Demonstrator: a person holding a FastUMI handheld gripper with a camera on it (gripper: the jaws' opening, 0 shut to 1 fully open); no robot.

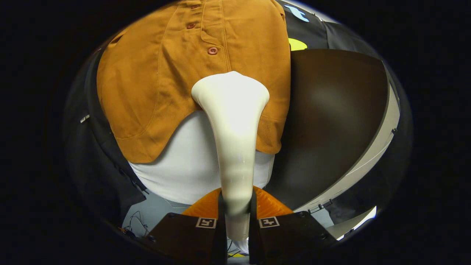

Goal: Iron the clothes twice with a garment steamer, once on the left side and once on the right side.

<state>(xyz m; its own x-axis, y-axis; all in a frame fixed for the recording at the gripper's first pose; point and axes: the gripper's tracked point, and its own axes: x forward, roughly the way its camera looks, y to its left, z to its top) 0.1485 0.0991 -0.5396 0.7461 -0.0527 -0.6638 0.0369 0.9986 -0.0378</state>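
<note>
One steamer (234,147), held tight between the two fingers (217,224) of one gripper (237,215). One orange shirt (191,70). Three buttons show on it, and the lowest button (212,50) is the plainest. One white cloth (191,165) hangs under the shirt. One brown table (338,121) stands beside them. Two small square tags sit on the fingers, one tag (206,222) on each. One orange thing (206,208) sits behind the fingers
</note>
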